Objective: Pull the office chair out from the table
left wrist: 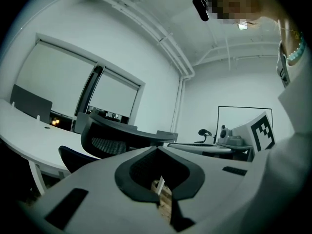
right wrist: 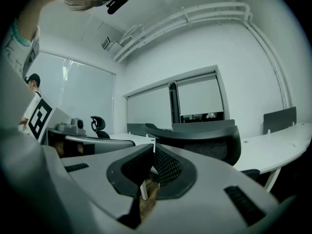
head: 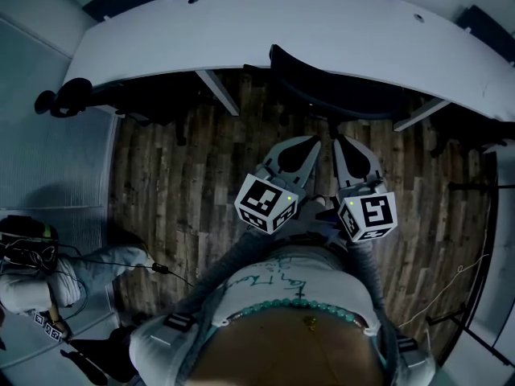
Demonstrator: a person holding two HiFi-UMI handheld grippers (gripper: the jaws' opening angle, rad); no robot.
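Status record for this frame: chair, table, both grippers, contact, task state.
chair: office chair, backrest toward the person, seat tucked under the table
left: left gripper jaws together, nothing between them, aimed at the chair
right: right gripper jaws together, empty, close beside the left one
contact: none seen; both tips stop short of the backrest
floor: wood plank floor
task state: pull not yet begun
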